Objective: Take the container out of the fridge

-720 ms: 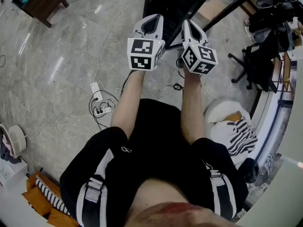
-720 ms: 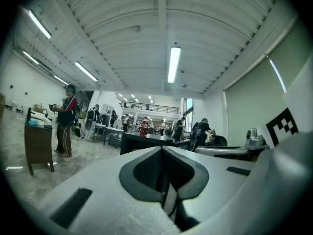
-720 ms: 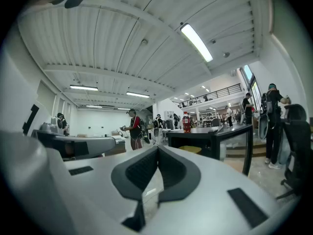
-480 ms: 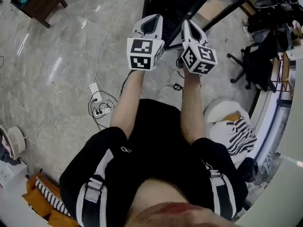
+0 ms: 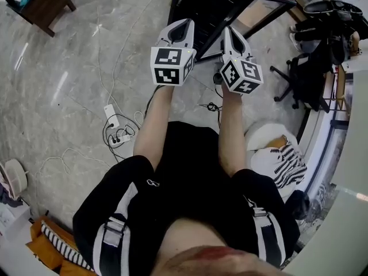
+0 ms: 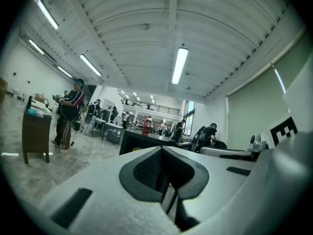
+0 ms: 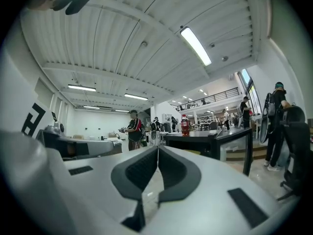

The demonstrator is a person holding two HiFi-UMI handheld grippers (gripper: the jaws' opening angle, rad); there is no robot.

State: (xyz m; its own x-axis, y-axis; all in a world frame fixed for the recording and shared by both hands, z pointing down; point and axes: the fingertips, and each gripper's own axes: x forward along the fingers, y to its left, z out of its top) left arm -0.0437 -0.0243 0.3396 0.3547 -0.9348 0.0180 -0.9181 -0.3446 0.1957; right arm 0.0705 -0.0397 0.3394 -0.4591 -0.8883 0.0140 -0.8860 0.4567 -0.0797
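Note:
No fridge and no container show in any view. My left gripper (image 5: 183, 24) and right gripper (image 5: 229, 31) are held side by side in front of the person's body, both aimed toward a black table (image 5: 214, 4). Each one has its jaws pressed together with nothing between them, and the dark pads meet in the left gripper view (image 6: 162, 153) and in the right gripper view (image 7: 157, 153). A red bottle (image 6: 145, 126) stands on that black table, also visible in the right gripper view as a red bottle (image 7: 185, 125).
A power strip with tangled cables (image 5: 112, 122) lies on the marble floor at left. A brown wooden table (image 5: 40, 2) stands far left, a black office chair (image 5: 302, 68) at right, a white bag with striped cloth (image 5: 282, 154) near my right side. A person (image 6: 68, 114) stands further off.
Both grippers have edged slightly upward in the head view, and the floor has slid a little beneath them. Both stay shut and empty.

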